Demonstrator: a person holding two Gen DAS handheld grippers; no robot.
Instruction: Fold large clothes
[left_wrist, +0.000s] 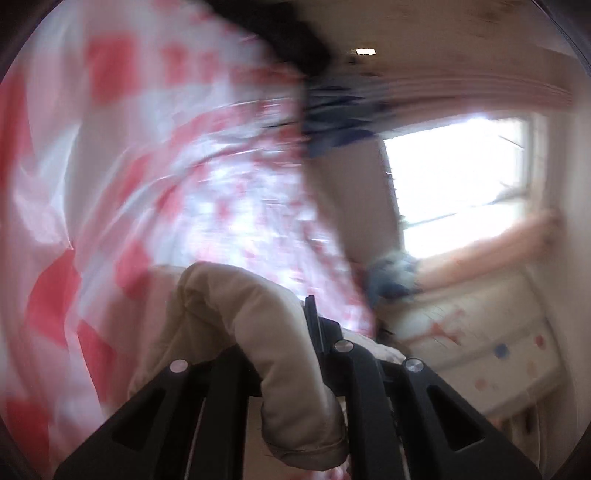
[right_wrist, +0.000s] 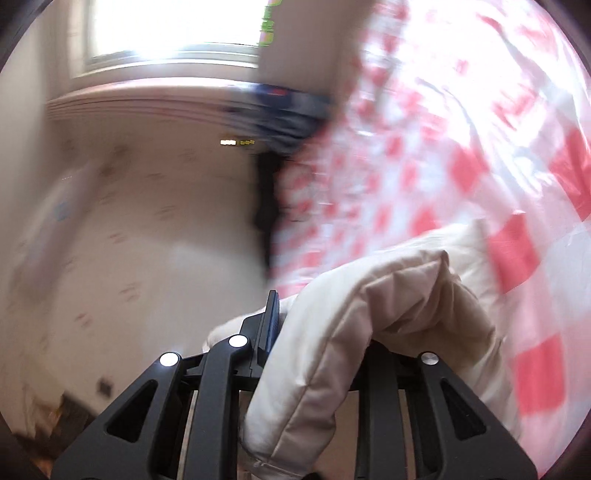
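Observation:
A large padded cloth, red-and-white checked on one side and cream on the other, hangs lifted and blurred by motion. In the left wrist view my left gripper is shut on its cream padded edge, which bulges over the left finger. In the right wrist view the checked cloth fills the right side, and my right gripper is shut on the cream edge, which drapes over the right finger. Both pairs of fingertips are mostly hidden by the cloth.
A bright window and a cream wall lie behind the cloth. A person's arm and a blue object show at the right of the left wrist view. A patterned bed surface lies below. The right wrist view shows a window and a pale wall.

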